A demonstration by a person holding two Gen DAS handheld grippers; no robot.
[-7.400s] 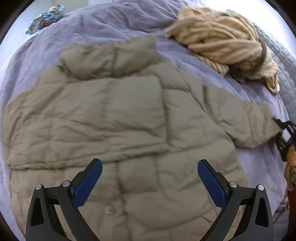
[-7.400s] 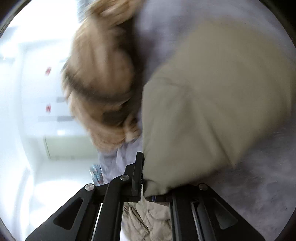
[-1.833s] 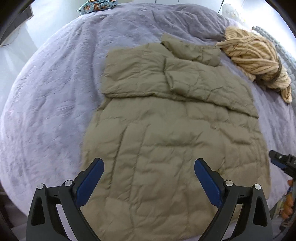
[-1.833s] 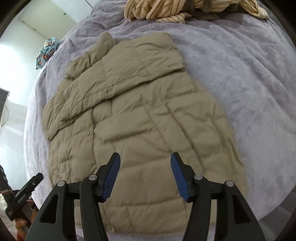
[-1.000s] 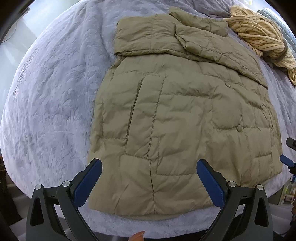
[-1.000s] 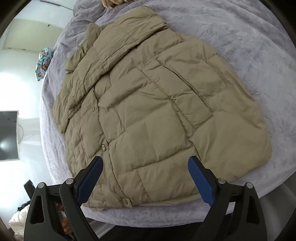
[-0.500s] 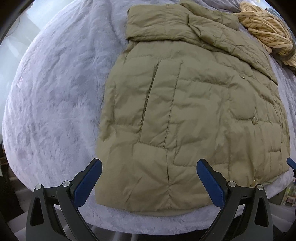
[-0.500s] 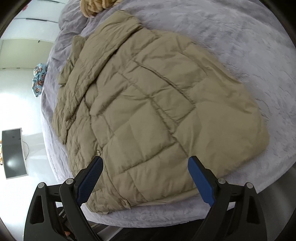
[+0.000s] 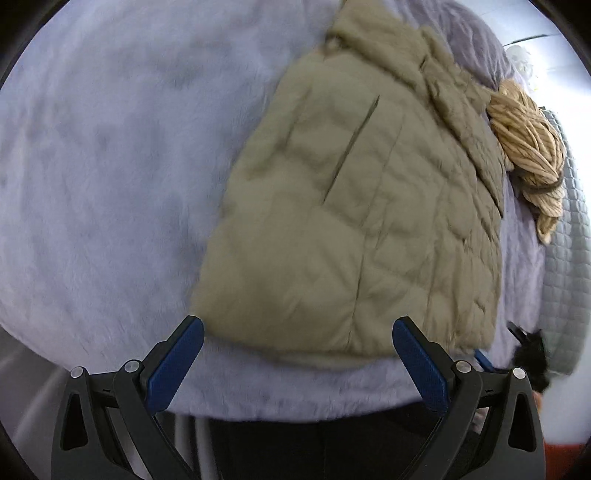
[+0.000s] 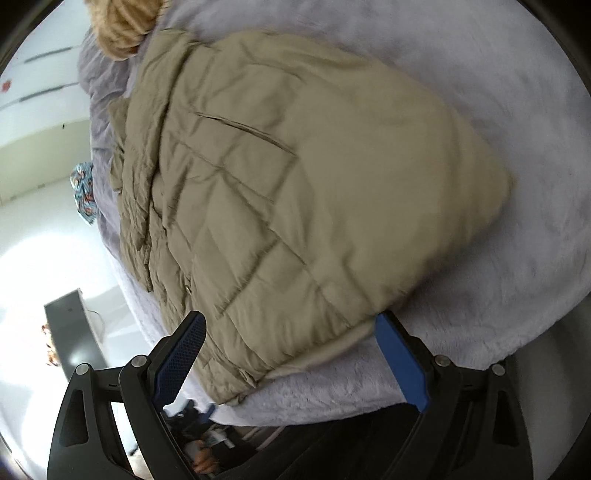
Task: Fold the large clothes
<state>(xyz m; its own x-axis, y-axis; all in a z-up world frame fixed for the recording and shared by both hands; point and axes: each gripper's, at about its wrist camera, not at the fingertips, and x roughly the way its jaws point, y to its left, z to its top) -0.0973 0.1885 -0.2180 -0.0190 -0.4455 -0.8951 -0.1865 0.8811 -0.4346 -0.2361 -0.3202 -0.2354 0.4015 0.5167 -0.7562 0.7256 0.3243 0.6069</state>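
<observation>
A khaki quilted puffer jacket (image 9: 354,221) (image 10: 295,192) lies flat on a lilac plush bed cover (image 9: 103,177) (image 10: 517,258), its sleeves folded in over the chest and its hem toward me. My left gripper (image 9: 297,363) is open, its blue pads just short of the hem's left corner. My right gripper (image 10: 295,354) is open too, its jaws straddling the hem's right part close above the fabric. Neither holds anything.
A cream knitted garment (image 9: 528,147) (image 10: 122,26) is bundled beyond the collar. A grey quilted blanket (image 9: 565,258) lies at the bed's right side. A patterned cloth (image 10: 84,192) sits at the far edge. The bed's near edge drops to dark floor.
Both grippers have dropped lower and closer to the jacket's hem over the last second, staying open. Earlier, the right gripper let go of the sleeve after folding it over the chest.
</observation>
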